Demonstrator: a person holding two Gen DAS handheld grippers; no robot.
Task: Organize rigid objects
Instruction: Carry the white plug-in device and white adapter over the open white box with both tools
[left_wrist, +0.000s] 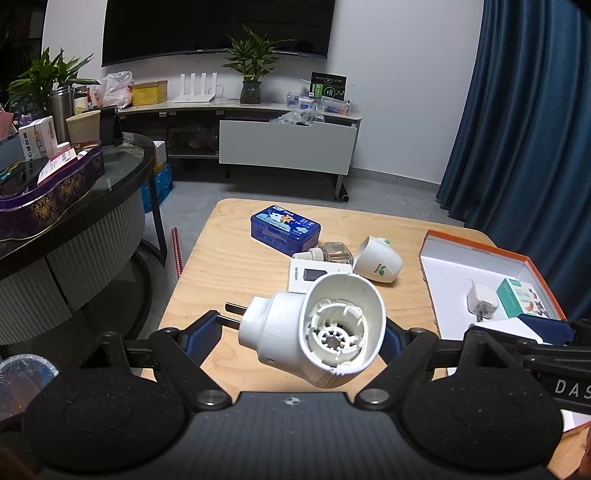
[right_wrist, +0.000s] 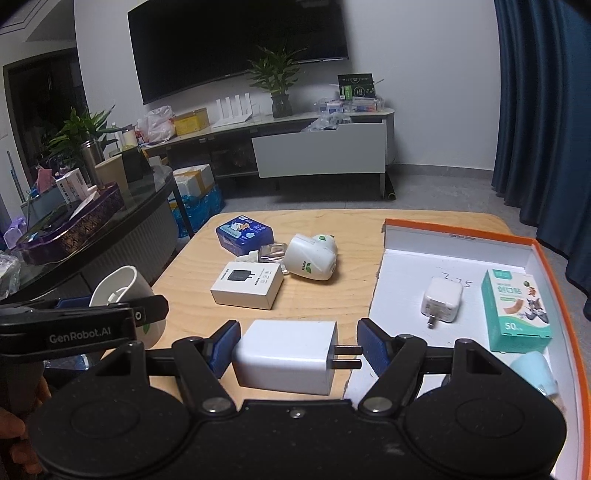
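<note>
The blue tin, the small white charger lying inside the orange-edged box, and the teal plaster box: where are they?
Blue rectangular metal tin (left_wrist: 284, 229): left wrist view, printed lid.
Small white plastic charger (right_wrist: 442, 300): right wrist view, top face.
Teal cardboard plaster box (right_wrist: 516, 311): right wrist view, front panel.

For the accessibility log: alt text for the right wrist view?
The right gripper holds a white charger above a wooden table. To its right, an orange-rimmed box holds a small white plug and a bandage box.

Wall television, blue curtain
</note>
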